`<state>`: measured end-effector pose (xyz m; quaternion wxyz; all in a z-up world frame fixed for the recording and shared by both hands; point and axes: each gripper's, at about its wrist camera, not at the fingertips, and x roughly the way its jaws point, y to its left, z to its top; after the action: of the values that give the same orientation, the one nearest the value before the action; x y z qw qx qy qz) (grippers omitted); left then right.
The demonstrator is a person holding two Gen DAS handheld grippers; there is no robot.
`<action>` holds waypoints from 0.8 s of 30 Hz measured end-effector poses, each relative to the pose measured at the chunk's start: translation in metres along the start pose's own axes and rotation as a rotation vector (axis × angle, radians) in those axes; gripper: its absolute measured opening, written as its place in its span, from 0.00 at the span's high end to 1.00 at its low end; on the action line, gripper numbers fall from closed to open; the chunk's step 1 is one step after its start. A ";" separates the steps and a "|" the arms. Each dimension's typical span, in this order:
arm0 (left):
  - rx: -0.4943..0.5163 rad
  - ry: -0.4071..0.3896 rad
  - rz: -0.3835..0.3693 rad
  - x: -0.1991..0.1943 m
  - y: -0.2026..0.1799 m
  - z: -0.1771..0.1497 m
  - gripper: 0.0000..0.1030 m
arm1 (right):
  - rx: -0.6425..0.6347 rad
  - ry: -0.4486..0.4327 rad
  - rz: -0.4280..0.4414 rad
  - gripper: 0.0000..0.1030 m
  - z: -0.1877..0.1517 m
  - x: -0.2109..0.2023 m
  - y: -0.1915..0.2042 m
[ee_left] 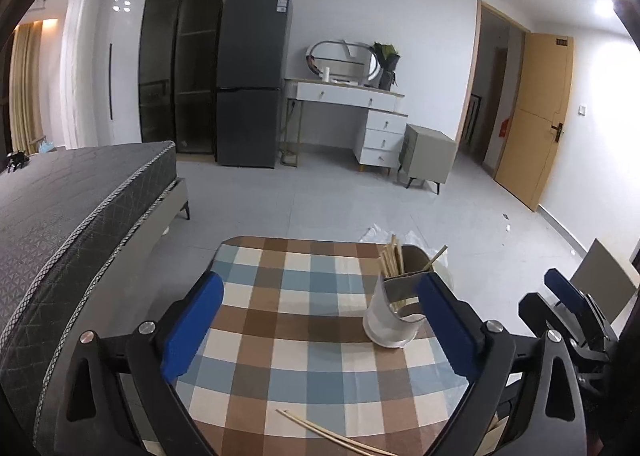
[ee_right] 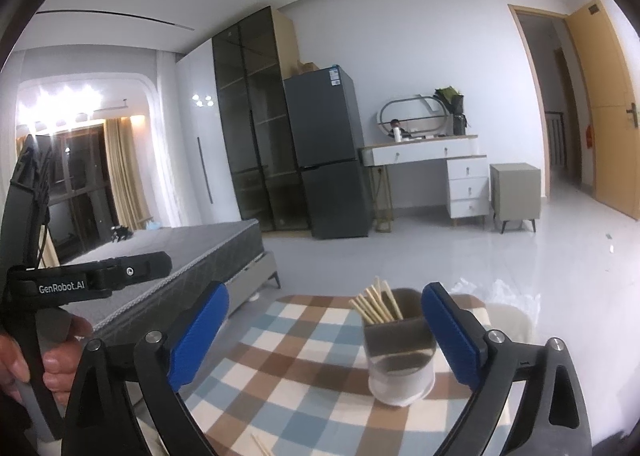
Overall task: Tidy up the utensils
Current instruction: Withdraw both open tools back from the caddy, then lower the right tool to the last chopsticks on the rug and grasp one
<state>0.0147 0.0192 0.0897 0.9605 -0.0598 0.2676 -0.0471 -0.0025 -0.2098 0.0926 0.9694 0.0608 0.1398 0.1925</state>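
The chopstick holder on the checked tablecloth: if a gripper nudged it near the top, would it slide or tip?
Probably tip. The chopstick holder looks tall for its narrow base, and its chopsticks lean to one side, above the rim. The soft tablecloth would likely grip the base rather than let it slide.

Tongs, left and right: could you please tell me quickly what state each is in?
Left tongs: open, holding nothing.
Right tongs: open, holding nothing.
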 end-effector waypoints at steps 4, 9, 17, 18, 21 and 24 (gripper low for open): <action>-0.022 0.002 0.016 -0.001 0.009 -0.017 0.06 | -0.017 0.019 0.008 0.01 -0.016 0.000 0.009; -0.071 0.032 0.074 0.012 0.030 -0.050 0.06 | -0.054 0.098 0.023 0.01 -0.047 0.010 0.023; -0.184 0.118 0.163 0.054 0.076 -0.094 0.06 | -0.137 0.365 0.116 0.02 -0.093 0.069 0.042; -0.195 0.128 0.169 0.057 0.082 -0.095 0.06 | -0.150 0.411 0.134 0.04 -0.097 0.082 0.045; -0.255 0.161 0.206 0.065 0.105 -0.102 0.06 | -0.193 0.562 0.195 0.16 -0.116 0.118 0.057; -0.332 0.223 0.212 0.077 0.128 -0.106 0.06 | -0.246 0.715 0.240 0.31 -0.141 0.152 0.071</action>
<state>0.0324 0.1267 -0.0577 0.9015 -0.1833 0.3810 0.0925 0.0658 -0.0759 -0.0674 0.8302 -0.1107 0.4363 0.3287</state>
